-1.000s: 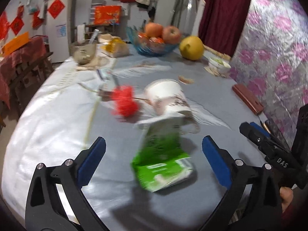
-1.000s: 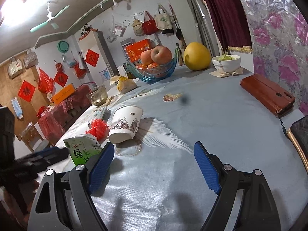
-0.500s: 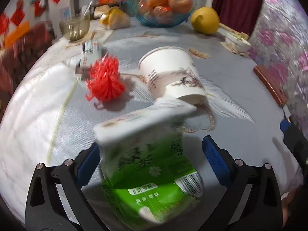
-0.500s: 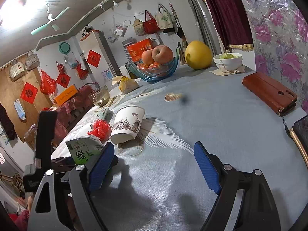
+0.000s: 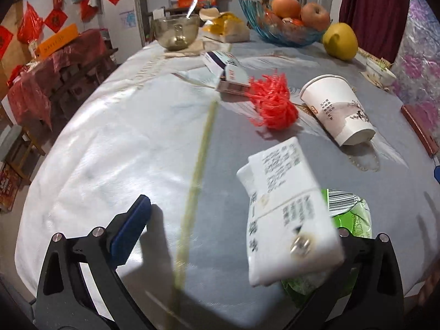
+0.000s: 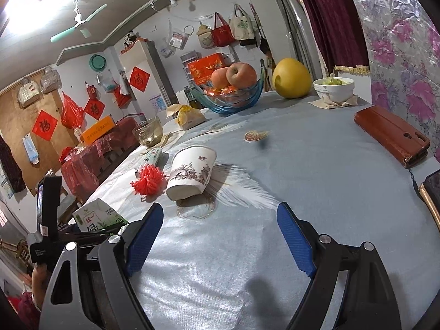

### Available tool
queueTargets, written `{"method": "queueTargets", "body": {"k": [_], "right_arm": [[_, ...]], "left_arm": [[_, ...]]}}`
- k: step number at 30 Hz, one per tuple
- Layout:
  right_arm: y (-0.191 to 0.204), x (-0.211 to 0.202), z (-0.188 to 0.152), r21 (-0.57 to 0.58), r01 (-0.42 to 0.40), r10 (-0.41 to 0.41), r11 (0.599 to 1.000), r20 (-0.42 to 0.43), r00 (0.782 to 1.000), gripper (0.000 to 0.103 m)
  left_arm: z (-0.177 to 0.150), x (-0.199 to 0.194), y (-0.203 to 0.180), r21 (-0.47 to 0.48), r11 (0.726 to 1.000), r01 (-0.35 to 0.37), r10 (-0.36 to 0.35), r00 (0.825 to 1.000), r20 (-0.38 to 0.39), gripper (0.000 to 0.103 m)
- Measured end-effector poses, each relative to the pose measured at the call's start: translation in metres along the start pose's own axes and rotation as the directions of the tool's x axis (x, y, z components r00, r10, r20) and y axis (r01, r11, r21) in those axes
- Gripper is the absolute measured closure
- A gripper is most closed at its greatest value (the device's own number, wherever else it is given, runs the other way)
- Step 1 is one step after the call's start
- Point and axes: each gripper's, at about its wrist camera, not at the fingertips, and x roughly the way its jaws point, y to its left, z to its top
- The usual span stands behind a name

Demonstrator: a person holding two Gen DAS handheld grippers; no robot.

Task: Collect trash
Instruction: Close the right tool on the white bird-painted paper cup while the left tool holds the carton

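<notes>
Between the wide-open jaws of the left gripper, a green tea carton tilts against the 3 o'clock finger, while the right gripper gapes empty over the table.

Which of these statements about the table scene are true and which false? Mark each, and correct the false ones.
1. The paper cup lies on its side. True.
2. The right gripper is shut on the cup. False: it is open and holds nothing.
3. The red pom-pom lies beside the cup. True.
4. The fruit bowl holds only bananas. False: apples show in it.
5. The green drink carton sits by the left gripper. True.
</notes>
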Motion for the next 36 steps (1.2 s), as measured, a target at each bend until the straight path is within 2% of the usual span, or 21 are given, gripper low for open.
{"method": "queueTargets", "body": {"k": [5, 9, 13, 17, 20, 25, 28, 32, 36], "right_arm": [[0.008, 0.005, -0.005, -0.019, -0.002, 0.002, 1.0, -0.022, 1.0, 0.02], [0.016, 0.01, -0.009, -0.042, -0.008, 0.006, 0.999, -0.035, 0.999, 0.02], [0.021, 0.014, -0.011, -0.055, -0.011, 0.009, 0.998, -0.048, 0.999, 0.02], [0.024, 0.021, -0.005, -0.043, -0.025, 0.022, 0.999, -0.071, 0.997, 0.02], [0.033, 0.032, 0.009, -0.065, -0.02, 0.014, 0.998, -0.093, 0.996, 0.02], [0.057, 0.071, 0.036, -0.128, -0.002, -0.017, 0.992, -0.155, 0.988, 0.02], [0.069, 0.102, 0.044, -0.17, 0.022, -0.058, 0.985, -0.208, 0.977, 0.02], [0.077, 0.135, 0.049, -0.212, 0.066, -0.12, 0.975, -0.256, 0.959, 0.02], [0.079, 0.157, 0.047, -0.231, 0.073, -0.141, 0.97, -0.295, 0.945, 0.02]], "left_arm": [[-0.003, -0.006, -0.007, 0.003, 1.0, -0.021, 0.021, 0.999, 0.032, 0.006], [-0.002, -0.008, -0.007, -0.057, 0.996, 0.068, -0.065, 0.997, 0.04, 0.006], [-0.003, -0.011, -0.004, -0.12, 0.986, 0.117, -0.108, 0.991, 0.076, 0.008], [-0.007, -0.016, -0.005, -0.109, 0.977, 0.181, -0.169, 0.979, 0.117, 0.036], [-0.011, -0.017, -0.004, -0.101, 0.978, 0.184, -0.168, 0.975, 0.142, 0.044], [-0.012, -0.018, -0.003, -0.093, 0.975, 0.204, -0.188, 0.97, 0.154, 0.044], [-0.011, -0.017, -0.001, -0.095, 0.971, 0.221, -0.206, 0.967, 0.152, 0.04], [-0.011, -0.016, 0.002, -0.099, 0.957, 0.274, -0.258, 0.954, 0.152, 0.031], [-0.009, -0.015, 0.002, -0.094, 0.951, 0.296, -0.281, 0.948, 0.148, 0.026]]}}
